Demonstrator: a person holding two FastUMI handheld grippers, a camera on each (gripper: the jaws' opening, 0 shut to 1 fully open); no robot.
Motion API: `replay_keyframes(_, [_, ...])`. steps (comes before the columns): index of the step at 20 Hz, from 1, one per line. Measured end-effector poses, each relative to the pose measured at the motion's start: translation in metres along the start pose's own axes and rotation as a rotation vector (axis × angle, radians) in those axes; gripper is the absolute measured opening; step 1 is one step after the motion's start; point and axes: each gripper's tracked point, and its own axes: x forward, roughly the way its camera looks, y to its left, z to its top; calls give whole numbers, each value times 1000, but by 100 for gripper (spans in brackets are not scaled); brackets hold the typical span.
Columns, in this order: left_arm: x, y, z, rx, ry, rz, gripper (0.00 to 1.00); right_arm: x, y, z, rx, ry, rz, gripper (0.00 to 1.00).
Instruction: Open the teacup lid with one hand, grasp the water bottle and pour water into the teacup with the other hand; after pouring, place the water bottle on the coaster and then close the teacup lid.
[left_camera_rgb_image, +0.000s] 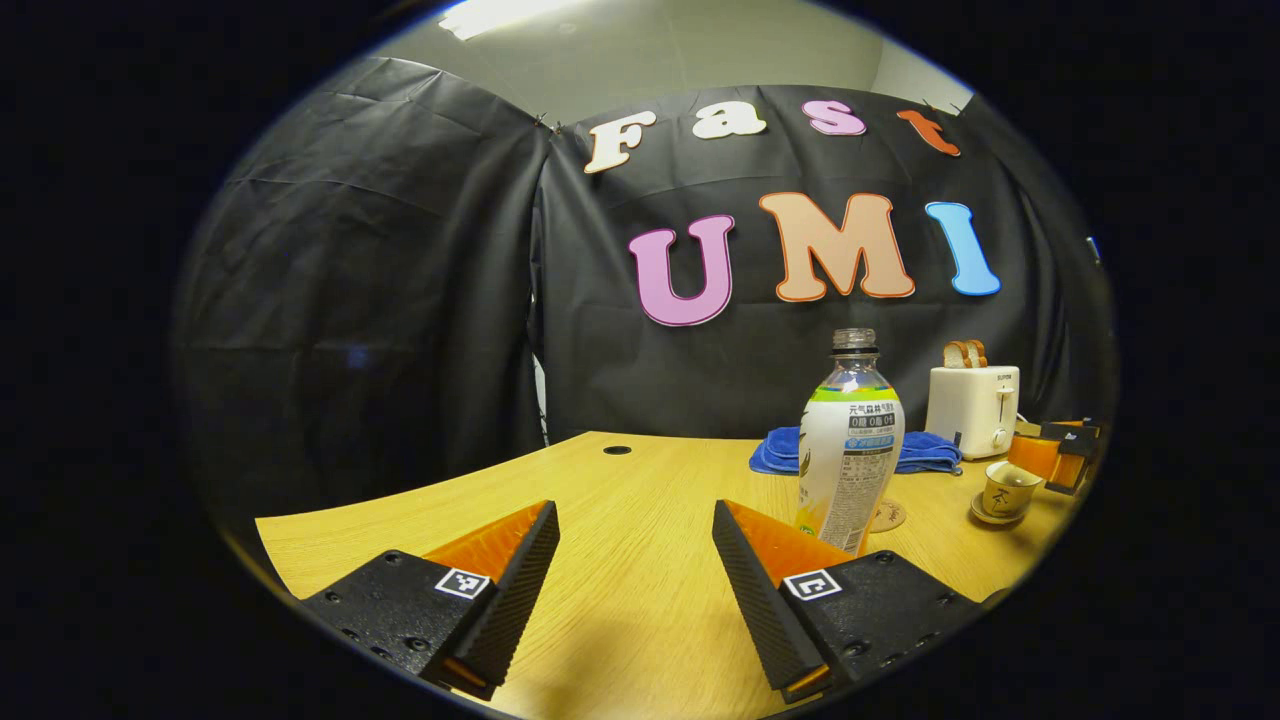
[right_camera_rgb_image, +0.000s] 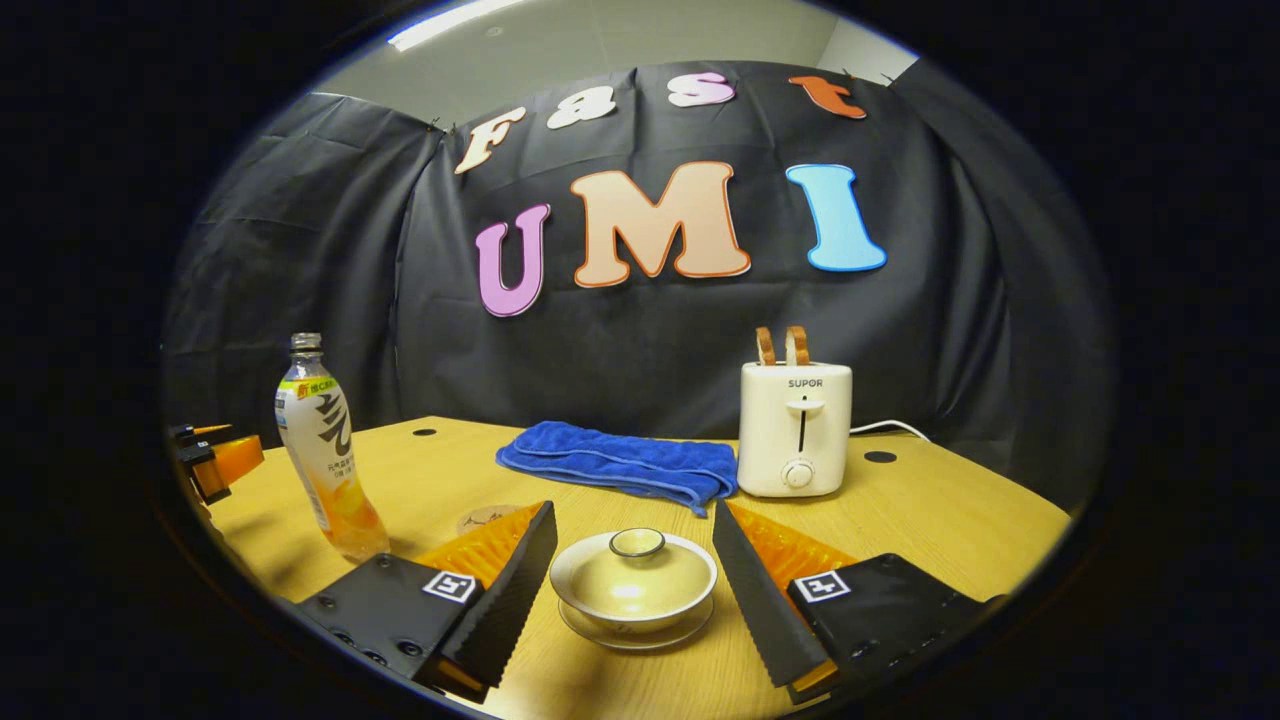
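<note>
While both hand-held grippers gape, the right hand-held gripper (right_camera_rgb_image: 635, 560) flanks the lidded teacup (right_camera_rgb_image: 634, 585), untouched.

I had a light wooden table (right_camera_rgb_image: 930, 510) with round cable holes near its back edge. On it stood an uncapped water bottle (right_camera_rgb_image: 325, 450), upright, at the left. Just beside its base lay a round coaster (right_camera_rgb_image: 485, 518). A lidded teacup (right_camera_rgb_image: 634, 580) sat on its saucer up front. Behind it lay a folded blue towel (right_camera_rgb_image: 620, 462), touching a white toaster (right_camera_rgb_image: 795, 428) that held two bread slices.
</note>
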Motion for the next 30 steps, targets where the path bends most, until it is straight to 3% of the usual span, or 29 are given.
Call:
replay_keyframes(2, [0, -1, 0, 0, 0, -2, 90, 5, 0, -2, 0, 28, -1, 93])
replay_keyframes(10, [0, -1, 0, -1, 0, -8, 90, 16, -1, -7, -6, 73, -18, 37])
replay_keyframes(16, [-1, -2, 0, -1, 0, -11, 90, 15, -2, -7, -9, 70, -23, 32])
replay_keyframes(22, [0, -4, 0, 1, -1, -20, 90, 10, -6, 6, -2, -24, -37, 33])
replay_keyframes(30, [-1, -15, 1, 0, -6, -81, 90, -11, -17, 13, -1, -75, -77, 32])
